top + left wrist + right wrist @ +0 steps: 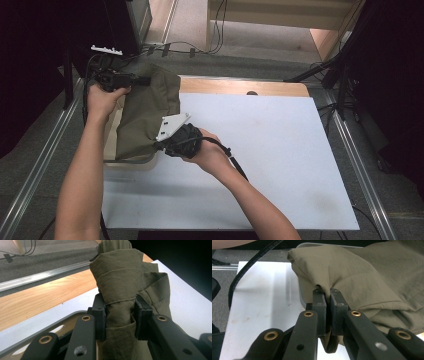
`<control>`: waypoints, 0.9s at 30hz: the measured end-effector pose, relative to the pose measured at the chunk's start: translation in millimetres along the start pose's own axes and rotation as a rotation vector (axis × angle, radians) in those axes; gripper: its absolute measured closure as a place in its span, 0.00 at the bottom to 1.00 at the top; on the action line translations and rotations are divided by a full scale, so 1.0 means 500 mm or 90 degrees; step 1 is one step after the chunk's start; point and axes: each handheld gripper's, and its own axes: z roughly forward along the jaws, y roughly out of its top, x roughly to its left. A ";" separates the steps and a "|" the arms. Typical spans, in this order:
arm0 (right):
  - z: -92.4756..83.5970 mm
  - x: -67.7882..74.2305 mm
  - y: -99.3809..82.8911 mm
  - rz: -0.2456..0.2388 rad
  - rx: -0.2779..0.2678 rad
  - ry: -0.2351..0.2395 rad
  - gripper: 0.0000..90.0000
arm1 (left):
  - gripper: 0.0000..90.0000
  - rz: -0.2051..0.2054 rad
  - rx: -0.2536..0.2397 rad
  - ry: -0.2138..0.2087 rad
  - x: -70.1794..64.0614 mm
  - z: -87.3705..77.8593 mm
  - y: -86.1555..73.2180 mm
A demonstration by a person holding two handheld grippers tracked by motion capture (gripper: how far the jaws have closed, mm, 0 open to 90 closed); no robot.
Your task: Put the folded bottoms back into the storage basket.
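1. High view, far left: left gripper point(116, 79) in the person's left hand point(102, 97), jaws clamped on a bunched far corner of the olive cloth point(147, 112).
2. Left gripper view: pads point(99, 315) squeeze a thick twisted wad of the cloth point(120, 287); 2 or more layers are caught.
3. Cloth hangs between both grippers at the table's left edge, draped over a grey tray point(135, 161) beside the white board point(260, 160).
4. Right gripper point(165, 145), nearer and to the right, pinches a thin fold of the cloth edge; in the right gripper view the pads point(320, 307) are nearly pressed together with fabric point(362, 282) between them.
5. Risk: the right pinch is shallow, so the fold could slip out if the hands pull apart hard.
6. Risk: the left wad is bunched, so the cloth may not spread flat and could drag the tray.
7. Risk: the right gripper's cable point(235, 160) could snag the near hem.
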 end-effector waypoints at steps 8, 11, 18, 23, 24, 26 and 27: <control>0.017 0.002 0.011 -0.003 0.000 0.004 0.92 | 0.78 -0.001 0.001 0.003 0.010 -0.006 -0.004; 0.022 0.002 0.015 -0.005 -0.001 0.005 0.92 | 0.78 -0.001 0.001 0.003 0.014 -0.010 -0.005; 0.039 0.004 0.025 -0.002 -0.001 0.007 0.92 | 0.78 0.004 -0.004 0.007 0.021 -0.015 -0.008; 0.052 0.005 0.034 -0.004 0.004 0.008 0.92 | 0.78 0.003 -0.006 0.012 0.028 -0.019 -0.011; 0.054 0.005 0.035 -0.003 0.006 0.010 0.92 | 0.77 0.004 -0.006 0.012 0.030 -0.021 -0.011; 0.057 0.004 0.037 -0.001 0.006 0.009 0.92 | 0.78 0.001 -0.010 0.014 0.033 -0.025 -0.013; 0.059 0.003 0.038 0.000 0.005 0.011 0.92 | 0.78 0.001 -0.012 0.014 0.035 -0.026 -0.013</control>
